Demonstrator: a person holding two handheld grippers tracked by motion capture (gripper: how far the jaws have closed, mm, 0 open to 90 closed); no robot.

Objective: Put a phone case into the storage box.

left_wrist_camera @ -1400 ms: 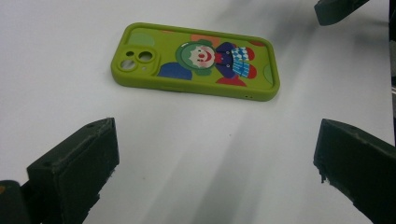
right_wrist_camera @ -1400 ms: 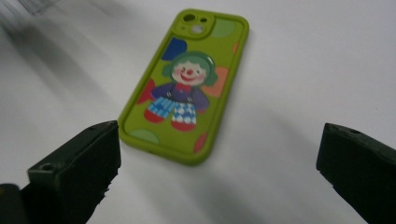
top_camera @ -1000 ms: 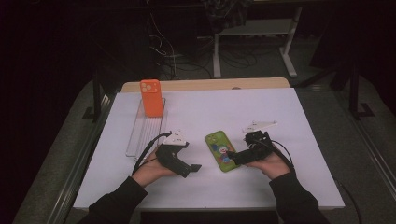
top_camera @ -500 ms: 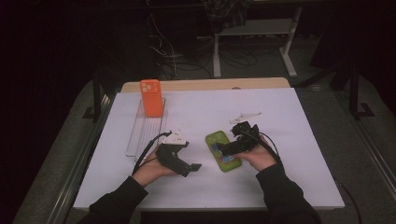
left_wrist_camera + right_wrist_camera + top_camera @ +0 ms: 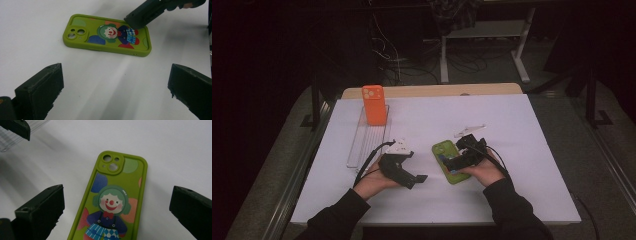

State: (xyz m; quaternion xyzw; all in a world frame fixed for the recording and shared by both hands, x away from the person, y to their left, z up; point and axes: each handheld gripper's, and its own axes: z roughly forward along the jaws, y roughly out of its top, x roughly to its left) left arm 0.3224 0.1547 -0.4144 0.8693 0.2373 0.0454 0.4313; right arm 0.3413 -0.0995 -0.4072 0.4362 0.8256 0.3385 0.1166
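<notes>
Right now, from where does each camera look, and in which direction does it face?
High view: above the person's side, looking forward and down on the table; forearms, hands, left gripper and right gripper show.
Left gripper view: along its own open jaws toward the green phone case.
Right gripper view: over the case, between its own open jaws.
All three share the case.

Green clown phone case (image 5: pixel 115 202) flat; face-down

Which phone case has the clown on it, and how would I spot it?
Look at the white table, near the front edge between the two hands. The green phone case lies flat there under the right gripper; the orange phone case stands upright farther back.
</notes>
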